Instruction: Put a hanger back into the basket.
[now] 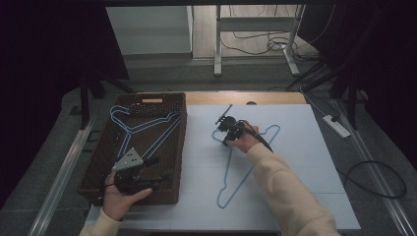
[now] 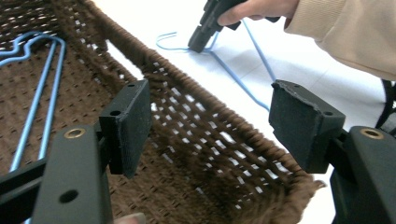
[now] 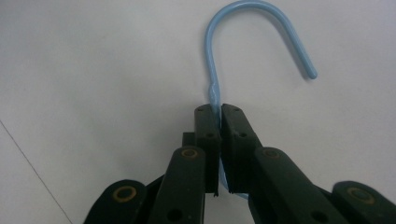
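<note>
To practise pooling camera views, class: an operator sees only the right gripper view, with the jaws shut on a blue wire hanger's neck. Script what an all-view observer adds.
Operator: Where does the rest of the blue wire hanger lie?
Observer: Flat on the white table sheet, right of a brown woven basket.
Operator: And the left gripper?
Observer: Open, held over the basket's near end.

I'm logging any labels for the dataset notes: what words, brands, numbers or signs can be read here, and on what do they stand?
None can be read: no print shows on the blue hanger, the brown woven basket, the right gripper or the left gripper.
The pale tag on the basket's far rim is too small to tell whether it bears text.
</note>
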A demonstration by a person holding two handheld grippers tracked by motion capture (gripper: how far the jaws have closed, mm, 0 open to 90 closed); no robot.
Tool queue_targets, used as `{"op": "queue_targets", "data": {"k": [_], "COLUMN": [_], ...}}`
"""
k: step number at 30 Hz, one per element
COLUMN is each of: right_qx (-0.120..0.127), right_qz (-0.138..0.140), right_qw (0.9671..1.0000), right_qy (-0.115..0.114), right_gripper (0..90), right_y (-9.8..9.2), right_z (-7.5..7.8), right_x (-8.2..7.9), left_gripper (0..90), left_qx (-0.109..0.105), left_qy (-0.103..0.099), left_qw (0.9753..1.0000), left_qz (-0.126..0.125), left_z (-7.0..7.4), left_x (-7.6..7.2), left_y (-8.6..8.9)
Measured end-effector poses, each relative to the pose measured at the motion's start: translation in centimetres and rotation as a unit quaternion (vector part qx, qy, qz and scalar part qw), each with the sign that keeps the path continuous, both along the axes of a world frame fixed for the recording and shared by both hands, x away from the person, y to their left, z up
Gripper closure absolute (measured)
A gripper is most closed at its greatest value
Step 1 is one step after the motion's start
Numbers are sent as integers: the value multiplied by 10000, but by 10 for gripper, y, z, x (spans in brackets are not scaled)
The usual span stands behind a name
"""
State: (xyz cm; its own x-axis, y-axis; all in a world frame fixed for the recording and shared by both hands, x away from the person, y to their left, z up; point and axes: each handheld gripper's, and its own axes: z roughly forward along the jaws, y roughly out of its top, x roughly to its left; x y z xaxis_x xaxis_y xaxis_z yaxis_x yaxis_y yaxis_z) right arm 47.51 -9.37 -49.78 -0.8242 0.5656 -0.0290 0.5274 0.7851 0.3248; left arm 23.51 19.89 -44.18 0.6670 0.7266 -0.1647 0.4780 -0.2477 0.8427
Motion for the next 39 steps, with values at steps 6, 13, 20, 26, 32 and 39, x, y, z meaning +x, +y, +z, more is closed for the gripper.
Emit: {"op": "queue_targets", "data": {"k": [6, 13, 20, 26, 32, 39], "right_qx": [249, 409, 526, 571, 607, 619], "right_qz": [-64, -66, -46, -30, -19, -4], "right_qw": [9995, 9985, 9976, 9972, 9968, 9965], "right_qy": [-156, -358, -442, -484, -518, -566], "right_gripper": [866, 866, 866, 866, 866, 866], "right_y": [-9, -16, -20, -23, -23, -24], "right_z": [10, 24, 28, 30, 31, 33], "right_x": [-4, -10, -14, -17, -20, -22], "left_gripper": [305, 295, 295, 281, 268, 269], "left_qx": [45, 312, 619, 858, 943, 1021], "left_qy": [10, 335, 677, 858, 1046, 1134], "left_qw": [9999, 9985, 9948, 9914, 9892, 9879], "left_qz": [-130, -316, -439, -496, -398, -286], "left_z": [6, 11, -1, -9, -25, -45], "left_x": [-2, 2, 19, 32, 44, 55], "left_y": [-18, -67, -115, -154, -176, -190]}}
